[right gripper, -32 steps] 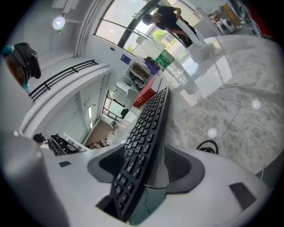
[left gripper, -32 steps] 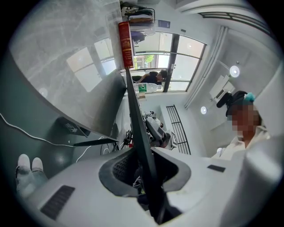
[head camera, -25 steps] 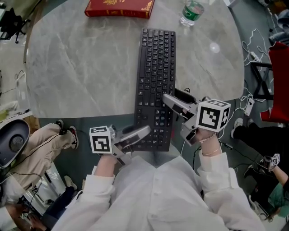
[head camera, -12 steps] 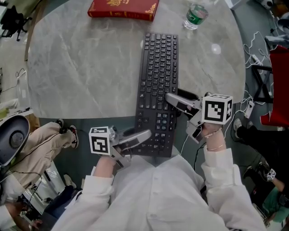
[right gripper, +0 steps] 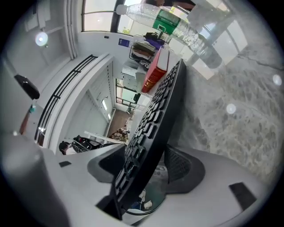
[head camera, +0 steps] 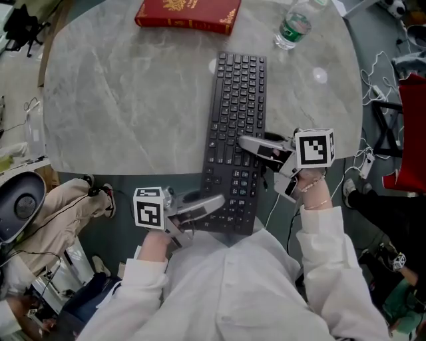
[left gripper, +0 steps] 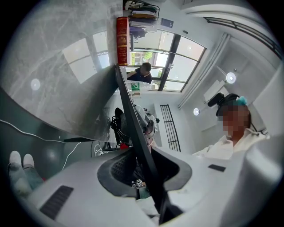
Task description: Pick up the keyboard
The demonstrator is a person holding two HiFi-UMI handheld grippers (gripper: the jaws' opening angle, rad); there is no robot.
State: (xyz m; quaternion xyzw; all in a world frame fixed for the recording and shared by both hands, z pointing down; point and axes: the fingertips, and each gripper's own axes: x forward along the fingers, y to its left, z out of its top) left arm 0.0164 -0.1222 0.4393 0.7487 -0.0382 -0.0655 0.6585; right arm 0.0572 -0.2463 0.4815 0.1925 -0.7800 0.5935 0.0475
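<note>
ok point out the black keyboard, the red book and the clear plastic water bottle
black keyboard [head camera: 239, 100], head view, on the keys of its far half
red book [head camera: 188, 13], head view, middle of its cover
clear plastic water bottle [head camera: 293, 29], head view, on its green label

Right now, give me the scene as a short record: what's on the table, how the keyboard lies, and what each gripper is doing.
table: grey marble
keyboard: black, pointing away from the person, near end overhanging the table's edge
book: red, at the far edge
bottle: clear, green label, beyond the keyboard's far right corner
left gripper: fingers on the keyboard's near end; they have just eased open slightly
right gripper: fingers closed on the keyboard's right edge
</note>
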